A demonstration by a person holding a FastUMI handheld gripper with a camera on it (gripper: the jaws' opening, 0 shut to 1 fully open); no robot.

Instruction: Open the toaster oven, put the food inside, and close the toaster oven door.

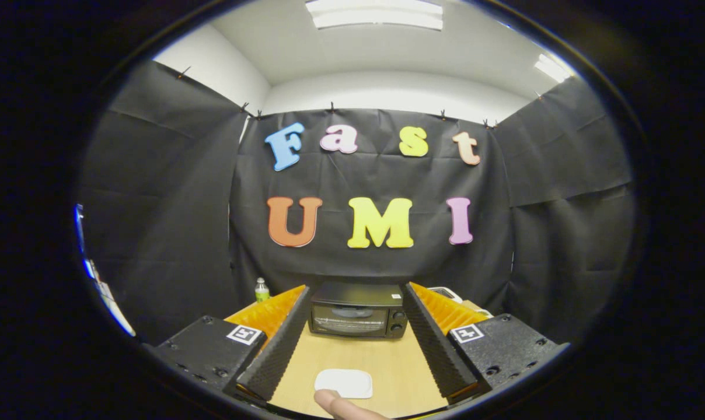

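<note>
The gripper (355, 332) stood spread and empty, its ribbed fingers (282, 344) framing the boxy black toaster oven (357, 312), door closed.

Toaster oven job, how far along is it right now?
Nothing looks done yet: the toaster oven sits at the far end of the table with its door shut. The gripper is open, holding nothing. Left: open the door, load the food, close it. A fingertip touches a white dish between the fingers.

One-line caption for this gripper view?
Open gripper faces the closed toaster oven; white plate lies between its fingers.
</note>
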